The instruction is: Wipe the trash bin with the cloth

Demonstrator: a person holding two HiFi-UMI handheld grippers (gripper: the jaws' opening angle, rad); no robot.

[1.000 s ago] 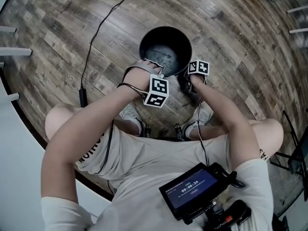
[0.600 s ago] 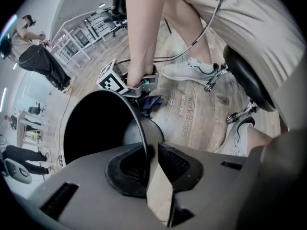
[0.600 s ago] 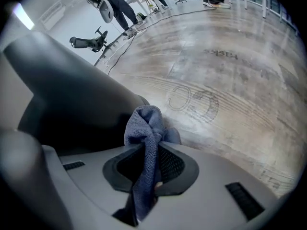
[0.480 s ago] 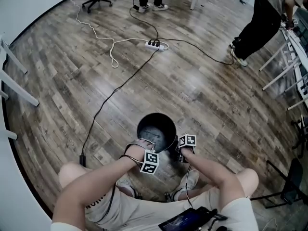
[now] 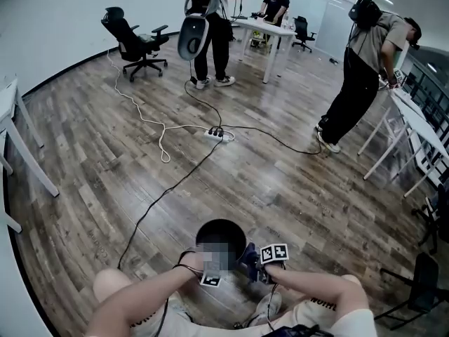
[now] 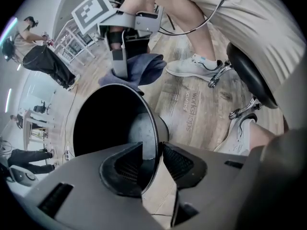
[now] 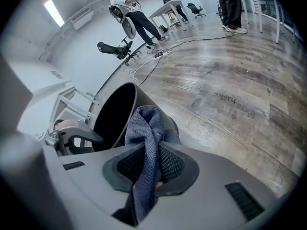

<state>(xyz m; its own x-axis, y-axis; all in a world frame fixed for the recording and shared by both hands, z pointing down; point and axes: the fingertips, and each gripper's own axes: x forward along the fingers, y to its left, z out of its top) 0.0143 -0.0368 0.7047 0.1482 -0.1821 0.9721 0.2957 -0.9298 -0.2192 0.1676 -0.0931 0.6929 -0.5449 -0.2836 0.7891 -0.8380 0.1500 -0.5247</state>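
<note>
My left gripper [image 6: 152, 151] straddles the rim of the trash bin [image 6: 140, 131], which stands on the wood floor [image 6: 192, 104] near the person's shoe [image 6: 192, 66]. Its jaws have just been opening with the thin wall between them. The pad inside the bin looks clear of the wall, though I can't quite tell whether the outer pad brushes it. My right gripper [image 7: 152, 150] is clamped on the cloth [image 7: 144, 121], just beside the bin's outer wall. I judge the bin light, stiff and smooth, apt to skid or tip under a wiping push, so the rim is the place to pinch it. The cloth is soft and floppy, best held by a bunched fold, with a loose wad left free to drag.
</note>
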